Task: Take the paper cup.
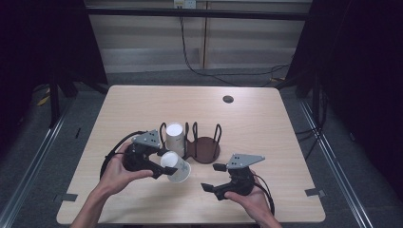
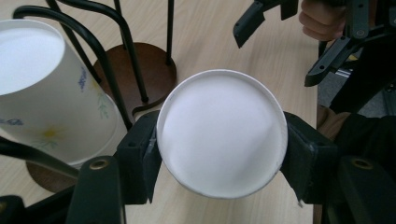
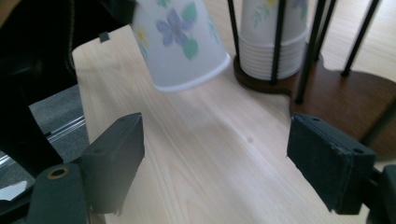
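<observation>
1. Progress: one paper cup point(image 1: 175, 166) is off the stack and clamped in the left hand-held gripper point(image 1: 161, 166), jaws pinching its wall just under the closed base. It hangs tilted over the bench point(image 1: 142, 102), at approx 7 o'clock from the cup holder point(image 1: 197, 142); I can't tell if its rim touches the wood.
2. Left: the stack of cups point(image 1: 174, 137) sits upside down in the holder's left bay w/ several rims nested. Right bay, at 3 o'clock of the stack, shows a bare brown base. Judging by that, the pulled cup is not yet set down anywhere.
3. Right hand-held gripper point(image 1: 210, 176): jaws wide, holding nothing, low over the bench at 4 o'clock from the held cup, aimed toward it.
4. Edges: near bench edge is close under both hands, so little margin toward 6 o'clock.
5. Open room: broad bare wood toward 12 o'clock behind the holder, also 9 and 3 o'clock. A small dark round spot point(image 1: 228, 99) lies far back, well apart. The holder's wire loops stand near the held cup, prob. the main snag.
</observation>
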Available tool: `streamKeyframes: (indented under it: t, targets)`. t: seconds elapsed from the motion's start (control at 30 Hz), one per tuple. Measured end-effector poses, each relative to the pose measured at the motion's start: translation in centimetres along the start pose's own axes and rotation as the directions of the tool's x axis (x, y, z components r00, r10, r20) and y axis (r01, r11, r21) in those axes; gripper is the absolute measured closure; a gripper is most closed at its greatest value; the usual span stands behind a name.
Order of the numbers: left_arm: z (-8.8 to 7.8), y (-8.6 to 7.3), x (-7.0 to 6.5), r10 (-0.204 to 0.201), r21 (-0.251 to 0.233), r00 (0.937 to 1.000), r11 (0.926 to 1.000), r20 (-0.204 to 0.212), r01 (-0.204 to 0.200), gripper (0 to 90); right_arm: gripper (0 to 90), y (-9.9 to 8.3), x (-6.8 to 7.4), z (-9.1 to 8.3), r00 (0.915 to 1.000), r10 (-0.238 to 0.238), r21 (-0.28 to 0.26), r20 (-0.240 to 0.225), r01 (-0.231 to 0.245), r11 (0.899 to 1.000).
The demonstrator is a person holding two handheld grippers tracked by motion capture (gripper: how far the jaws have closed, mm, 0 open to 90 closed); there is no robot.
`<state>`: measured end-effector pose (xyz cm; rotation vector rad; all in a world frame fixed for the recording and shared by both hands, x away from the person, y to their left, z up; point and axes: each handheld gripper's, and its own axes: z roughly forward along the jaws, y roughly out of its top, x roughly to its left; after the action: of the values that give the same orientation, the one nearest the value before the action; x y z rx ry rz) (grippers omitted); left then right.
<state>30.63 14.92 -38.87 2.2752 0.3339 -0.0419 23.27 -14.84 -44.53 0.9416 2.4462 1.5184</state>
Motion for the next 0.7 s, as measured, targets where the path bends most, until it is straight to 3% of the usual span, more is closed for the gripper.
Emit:
streamKeyframes:
  t: [0.37,0.63,0.7]
  targets:
    - [0.7,0.3,-0.2,0.015,-0.005,0.9993,0.9999,0.033,-0.015,36.9,19.8,2.1,0.0,1.6,0.9968,-0.046,-0.051,-0.066,0.042,0.998]
    - [0.8,0.4,-0.4,0.002,-0.009,0.9981,1.0000,0.062,-0.002,36.9,22.2,2.4,0.1,3.4,0.9910,-0.056,-0.051,-0.121,0.050,0.997]
    - [0.7,0.5,-0.5,0.004,-0.008,0.9986,1.0000,0.052,-0.004,36.8,22.8,2.3,0.2,3.7,0.9900,-0.060,-0.055,-0.128,0.053,0.997]
